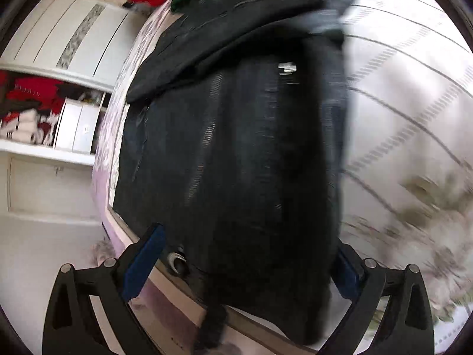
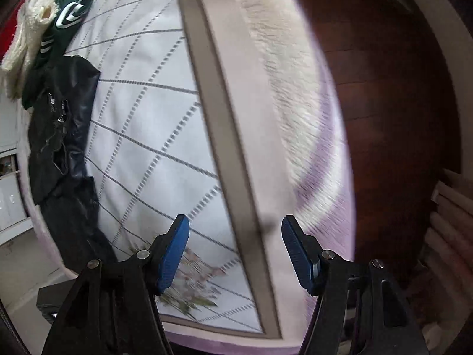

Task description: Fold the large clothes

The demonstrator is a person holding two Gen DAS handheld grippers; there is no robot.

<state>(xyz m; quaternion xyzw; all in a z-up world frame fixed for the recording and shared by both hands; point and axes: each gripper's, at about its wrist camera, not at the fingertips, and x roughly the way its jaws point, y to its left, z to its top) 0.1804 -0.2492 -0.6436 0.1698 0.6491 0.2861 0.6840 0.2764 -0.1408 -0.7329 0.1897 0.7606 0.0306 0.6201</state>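
The black garment [image 1: 236, 153] lies stretched lengthwise along the bed [image 2: 153, 124] beside its left edge, directly under the open, empty left gripper [image 1: 245, 263]; the right gripper [image 2: 235, 251], open and empty, hangs over the bed's opposite edge, well apart from it

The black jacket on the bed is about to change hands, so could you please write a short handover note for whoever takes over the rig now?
Left claw: jaws wide, hovering over the hem of the large black jacket; no grip visible.
Right claw: open, empty, over the white quilted bedspread near its grey border.
Jacket lies along the bed's edge, one part already laid across its top. A green striped garment and a cream fleece wait beyond it.
Left: finish folding the jacket, then the others.
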